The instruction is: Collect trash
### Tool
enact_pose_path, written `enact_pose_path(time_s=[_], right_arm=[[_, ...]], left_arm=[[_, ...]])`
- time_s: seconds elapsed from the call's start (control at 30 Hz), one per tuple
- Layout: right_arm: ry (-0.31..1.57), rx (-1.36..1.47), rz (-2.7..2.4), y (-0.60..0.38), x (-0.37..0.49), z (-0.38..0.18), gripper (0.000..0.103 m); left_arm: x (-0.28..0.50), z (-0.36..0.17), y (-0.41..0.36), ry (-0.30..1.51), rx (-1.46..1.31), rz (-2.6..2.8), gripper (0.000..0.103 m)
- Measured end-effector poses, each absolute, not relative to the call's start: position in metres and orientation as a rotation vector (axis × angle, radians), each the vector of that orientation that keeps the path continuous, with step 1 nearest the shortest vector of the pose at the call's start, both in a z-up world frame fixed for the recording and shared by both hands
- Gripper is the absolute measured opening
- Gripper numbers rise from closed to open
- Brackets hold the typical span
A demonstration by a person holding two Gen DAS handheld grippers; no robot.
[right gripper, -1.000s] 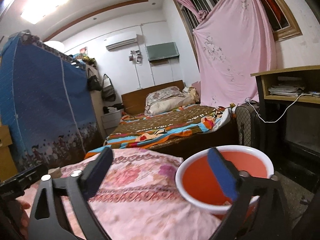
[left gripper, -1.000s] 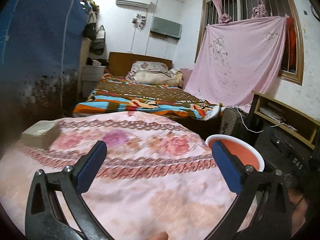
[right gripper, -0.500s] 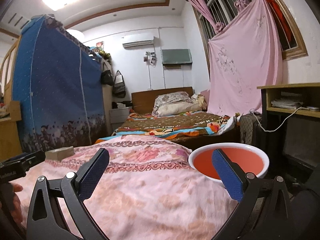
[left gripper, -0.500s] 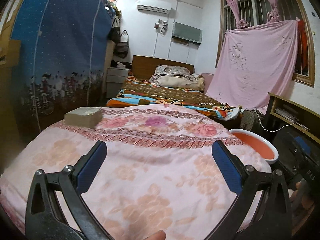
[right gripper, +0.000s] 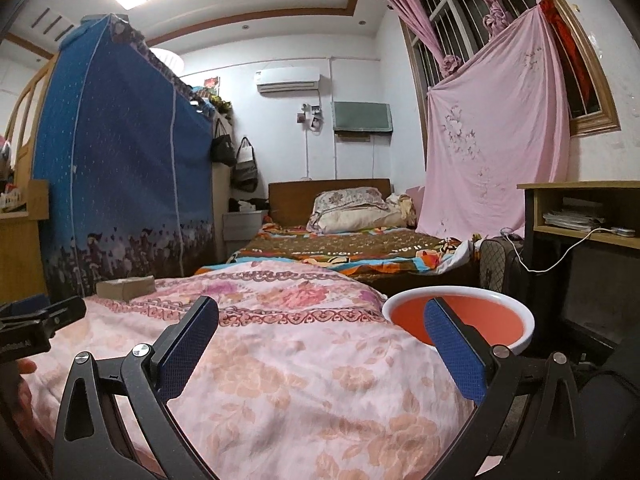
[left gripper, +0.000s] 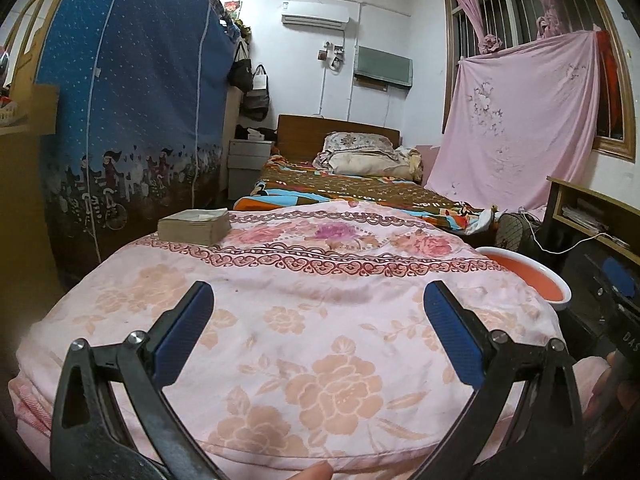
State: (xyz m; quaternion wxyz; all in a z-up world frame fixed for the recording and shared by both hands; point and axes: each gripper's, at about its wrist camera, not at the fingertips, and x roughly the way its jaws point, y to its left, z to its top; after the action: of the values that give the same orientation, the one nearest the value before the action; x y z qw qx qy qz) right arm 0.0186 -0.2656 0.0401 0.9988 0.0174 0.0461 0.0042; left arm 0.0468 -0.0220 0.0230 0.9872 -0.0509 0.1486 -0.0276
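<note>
I see both my left hand-held gripper (left gripper: 316, 316) and right hand-held gripper (right gripper: 320, 332) gaping, holding nothing; no trash shows on the pink quilt (left gripper: 320, 320) (only a tissue pack (left gripper: 194, 226) near its far left corner), so this fits before or after collecting.

Black frames, silver screws — blue-padded fingers (left gripper: 182, 330).

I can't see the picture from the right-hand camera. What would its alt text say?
An open hand-held gripper with blue pads hovers over a pink flowered bedspread, holding nothing. A red basin with a white rim sits at the bedspread's right edge, a small tan box lies at its far left, and a second bed stands behind.
</note>
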Motion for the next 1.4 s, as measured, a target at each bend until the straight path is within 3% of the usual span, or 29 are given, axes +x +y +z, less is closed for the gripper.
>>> enact_pose_path(time_s=[1.4], right_arm=[[0.113, 0.056, 0.001, -0.2647, 0.0176, 0.0355, 0.103]], left_arm=[[0.0422, 0.02, -0.0213, 0.296, -0.095, -0.054, 0.092]])
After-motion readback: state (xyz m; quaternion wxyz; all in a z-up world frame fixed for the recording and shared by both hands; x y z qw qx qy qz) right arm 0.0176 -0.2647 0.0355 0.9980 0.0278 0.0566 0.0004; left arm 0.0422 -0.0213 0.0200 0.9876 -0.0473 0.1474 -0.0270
